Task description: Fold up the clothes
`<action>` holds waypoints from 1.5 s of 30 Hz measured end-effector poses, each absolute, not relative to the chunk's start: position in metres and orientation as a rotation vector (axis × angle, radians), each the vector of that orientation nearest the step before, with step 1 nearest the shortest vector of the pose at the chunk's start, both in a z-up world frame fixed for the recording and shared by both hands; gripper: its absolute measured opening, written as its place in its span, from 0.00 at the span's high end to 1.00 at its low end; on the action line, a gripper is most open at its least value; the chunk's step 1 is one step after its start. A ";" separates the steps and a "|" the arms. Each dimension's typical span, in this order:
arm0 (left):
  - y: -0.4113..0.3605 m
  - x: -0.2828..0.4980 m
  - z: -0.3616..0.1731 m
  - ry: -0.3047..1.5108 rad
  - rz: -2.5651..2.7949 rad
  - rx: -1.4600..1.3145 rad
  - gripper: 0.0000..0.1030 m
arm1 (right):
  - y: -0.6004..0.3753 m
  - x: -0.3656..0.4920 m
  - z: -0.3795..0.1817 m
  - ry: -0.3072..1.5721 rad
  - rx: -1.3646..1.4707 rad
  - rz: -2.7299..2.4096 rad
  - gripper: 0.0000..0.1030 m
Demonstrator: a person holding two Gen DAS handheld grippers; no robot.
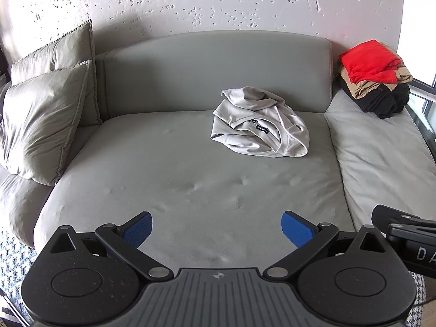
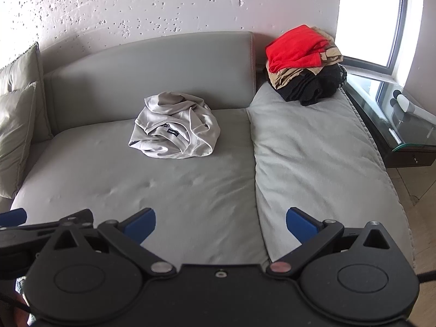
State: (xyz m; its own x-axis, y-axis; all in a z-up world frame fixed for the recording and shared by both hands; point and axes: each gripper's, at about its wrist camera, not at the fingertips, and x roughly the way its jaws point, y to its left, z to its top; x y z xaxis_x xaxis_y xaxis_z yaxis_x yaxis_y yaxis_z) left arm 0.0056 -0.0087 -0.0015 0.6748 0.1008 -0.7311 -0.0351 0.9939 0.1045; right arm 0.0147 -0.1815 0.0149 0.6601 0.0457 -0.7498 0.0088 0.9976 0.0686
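A crumpled light grey shirt (image 1: 260, 124) lies in a heap on the seat of a grey sofa (image 1: 190, 174), toward the back, close to the backrest (image 1: 215, 70) and a little to the right of the seat's middle. A dark label shows among its folds.

The left gripper (image 1: 216, 229) hangs over the front edge of the sofa seat with its jaws spread wide apart and nothing between them. The shirt is well ahead of it and slightly to its right, not touching either blue pad. The right gripper (image 2: 220, 226) is just beside the left one, also at the front edge, its jaws likewise wide apart and empty. From the right wrist view the shirt sits well ahead and somewhat to the left of the jaws, with bare seat fabric in between. Part of each gripper shows at the edge of the other's view.

On the right, a paler cushion (image 2: 313, 158) lies alongside the seat. At its far end, near the window (image 2: 368, 19), rests a stack of clothes (image 2: 305, 65): a red piece on top, tan beneath it, black at the bottom. This stack is well apart from the grey shirt. Two olive pillows (image 1: 46, 114) lean at the left end of the sofa. A glass side table (image 2: 403, 125) stands beyond the right edge, under the window.
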 end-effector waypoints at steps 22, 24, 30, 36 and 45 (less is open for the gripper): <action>-0.007 0.011 -0.009 0.862 0.062 0.072 0.02 | -0.182 0.019 0.010 0.861 0.078 0.028 0.00; -0.004 0.014 -0.014 0.868 0.048 0.061 0.02 | -0.182 0.021 0.007 0.861 0.085 0.034 0.00; 0.008 0.030 -0.029 0.889 0.041 0.018 0.02 | -0.187 0.034 -0.007 0.832 0.133 0.035 0.00; 0.016 0.066 -0.048 0.941 0.034 0.016 0.10 | -0.192 0.064 -0.024 0.793 0.203 0.057 0.00; 0.027 0.118 -0.075 0.872 0.083 -0.053 0.12 | -0.191 0.122 -0.070 0.778 0.250 0.086 0.00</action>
